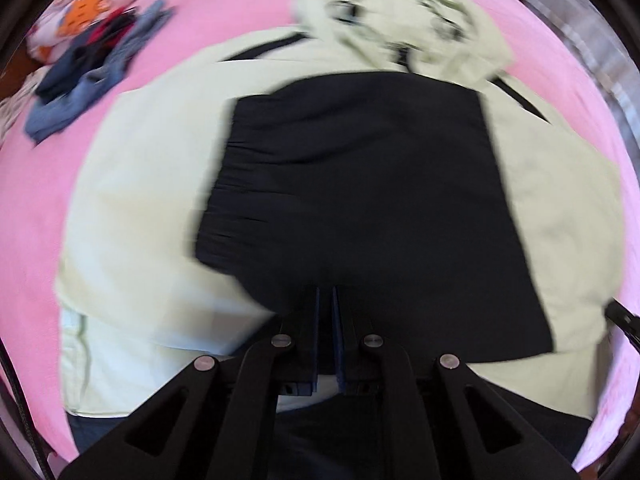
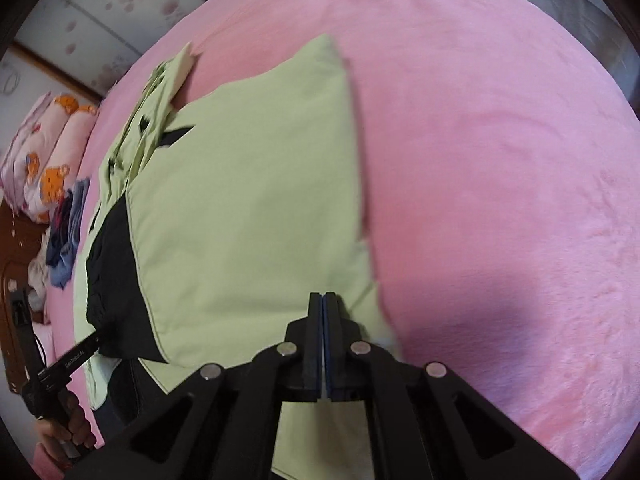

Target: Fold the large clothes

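A large pale green jacket (image 1: 152, 184) with a black panel (image 1: 360, 208) lies spread on the pink bed, its hood (image 1: 404, 28) at the far end. My left gripper (image 1: 326, 292) is shut on the near edge of the black panel. In the right wrist view the jacket (image 2: 248, 208) fills the middle, with the black panel (image 2: 116, 272) at its left. My right gripper (image 2: 323, 296) is shut on the jacket's near right hem. The left gripper (image 2: 94, 340) also shows at the lower left, its tip on the black panel.
The pink bedspread (image 2: 500, 160) spreads wide to the right. A pile of blue and dark clothes (image 1: 92, 76) lies at the far left, also in the right wrist view (image 2: 68, 236). Patterned pillows (image 2: 44, 156) sit beyond it. A wardrobe (image 2: 100, 12) stands behind the bed.
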